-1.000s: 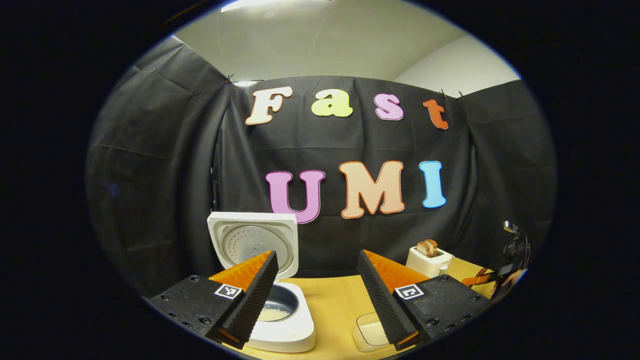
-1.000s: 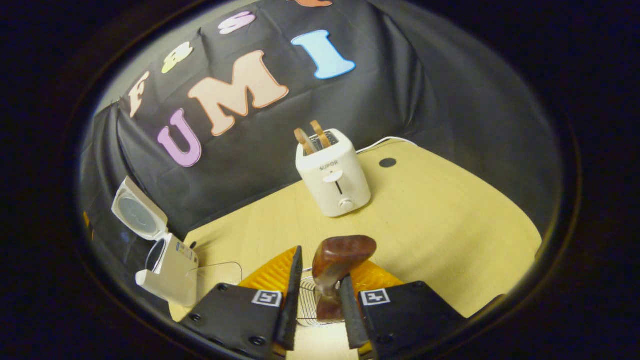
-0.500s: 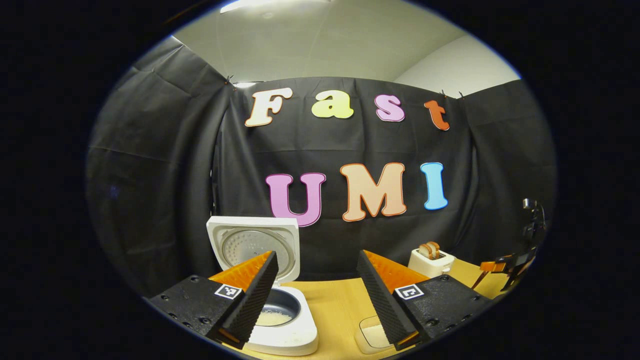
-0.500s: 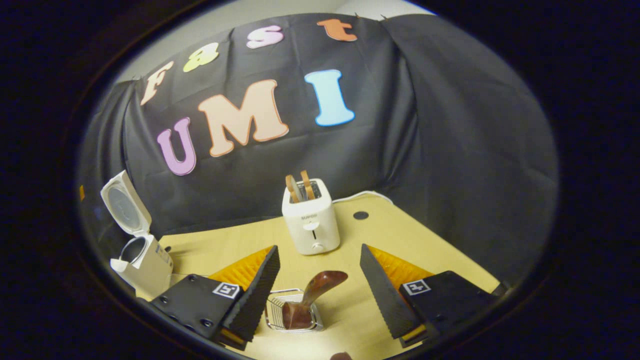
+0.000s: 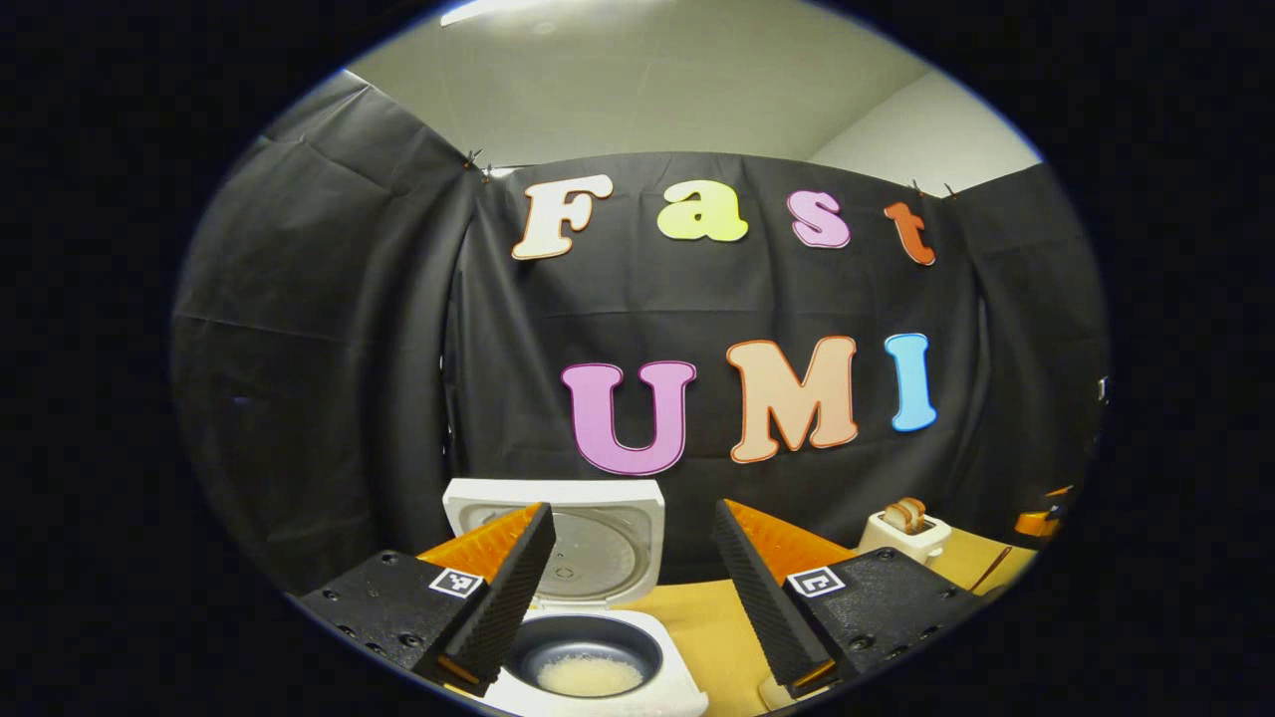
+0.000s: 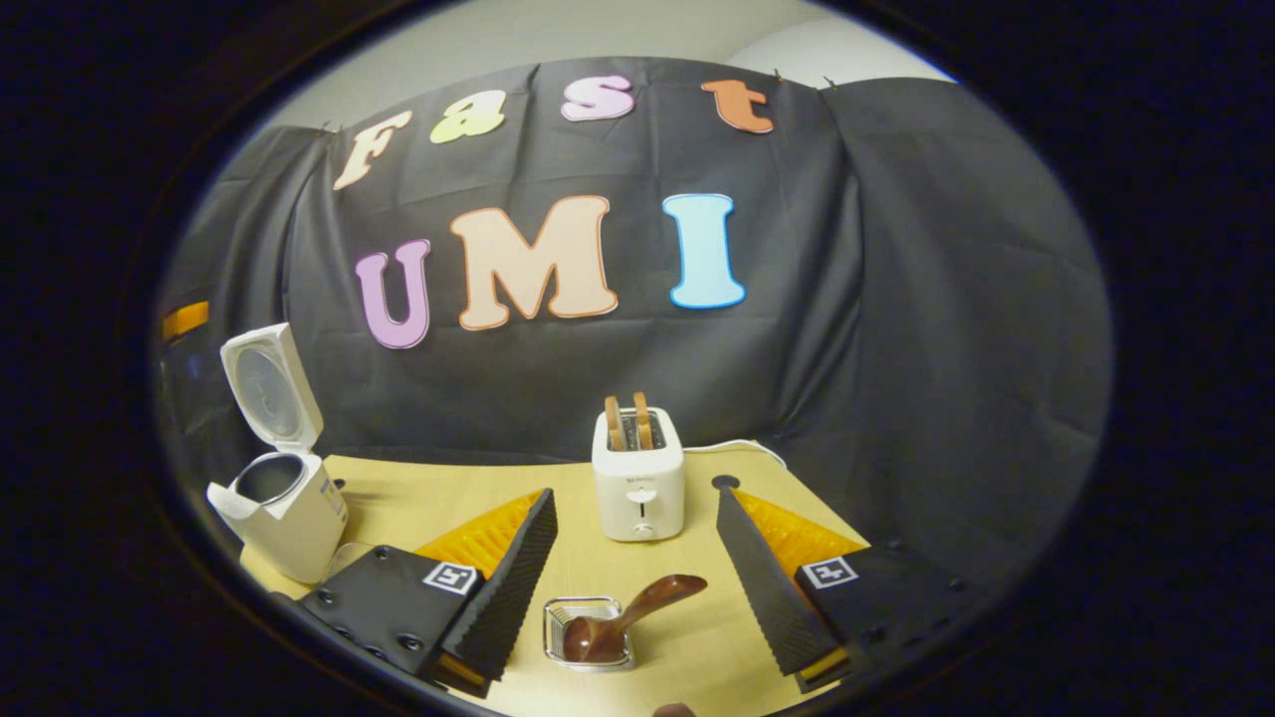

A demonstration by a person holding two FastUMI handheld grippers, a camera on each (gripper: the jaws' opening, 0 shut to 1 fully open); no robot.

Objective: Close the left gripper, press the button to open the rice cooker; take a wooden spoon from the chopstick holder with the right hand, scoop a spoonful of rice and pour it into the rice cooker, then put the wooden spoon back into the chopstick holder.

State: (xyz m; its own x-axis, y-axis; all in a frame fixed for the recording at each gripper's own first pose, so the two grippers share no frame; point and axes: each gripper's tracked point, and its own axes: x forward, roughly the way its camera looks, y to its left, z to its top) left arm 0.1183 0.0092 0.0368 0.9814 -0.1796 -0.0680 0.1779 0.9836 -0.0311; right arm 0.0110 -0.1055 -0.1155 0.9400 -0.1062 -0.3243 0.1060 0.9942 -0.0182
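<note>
My white toaster (image 6: pixel 638 486) with two bread slices (image 6: pixel 627 421) near the worktop's (image 6: pixel 468 501) back edge, white cord (image 6: pixel 732 445) behind it

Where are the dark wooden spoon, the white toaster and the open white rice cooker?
Dark wooden spoon (image 6: pixel 637 609), right gripper view: mid-handle.
White toaster (image 6: pixel 638 480), right gripper view: front face.
Open white rice cooker (image 5: pixel 605 543), left gripper view: raised lid's inside.
</note>
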